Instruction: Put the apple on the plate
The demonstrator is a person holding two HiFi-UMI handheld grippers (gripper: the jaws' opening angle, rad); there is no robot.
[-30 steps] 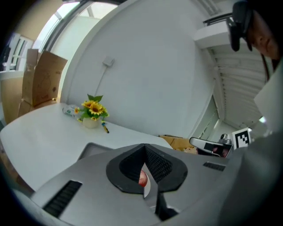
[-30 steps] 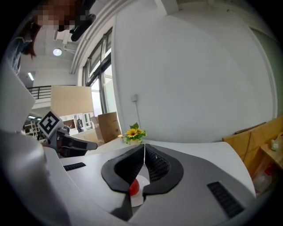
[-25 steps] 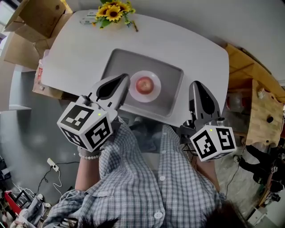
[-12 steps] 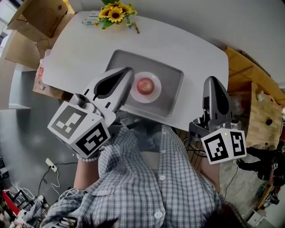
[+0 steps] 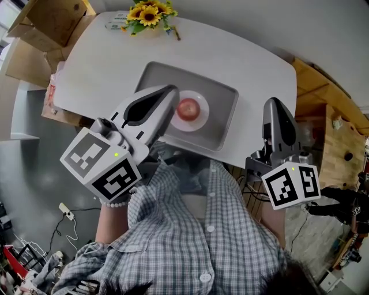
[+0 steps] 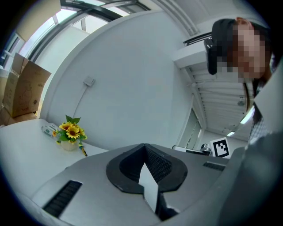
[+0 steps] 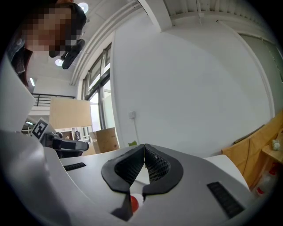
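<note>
On the plate (image 5: 202, 118), apple (image 5: 187, 108) between left gripper (image 5: 172, 91) and right gripper (image 5: 275, 106) fingers (image 5: 282, 124).

Glossy apple (image 5: 187, 108), matt grey tray (image 5: 222, 117) — smooth table (image 5: 249, 64)

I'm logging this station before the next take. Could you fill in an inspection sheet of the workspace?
Surface: white table, with a grey tray near its front edge.
Job's things: the apple sits on the white plate, and the plate lies in the tray.
Clutter: sunflowers at the table's far edge.
Grippers: left gripper and right gripper are both shut with nothing between the jaws. Both are held near the table's front edge, clear of the apple.
Cables: a cable lies on the floor at the left.
Surroundings: cardboard boxes to the left, wooden furniture to the right.
</note>
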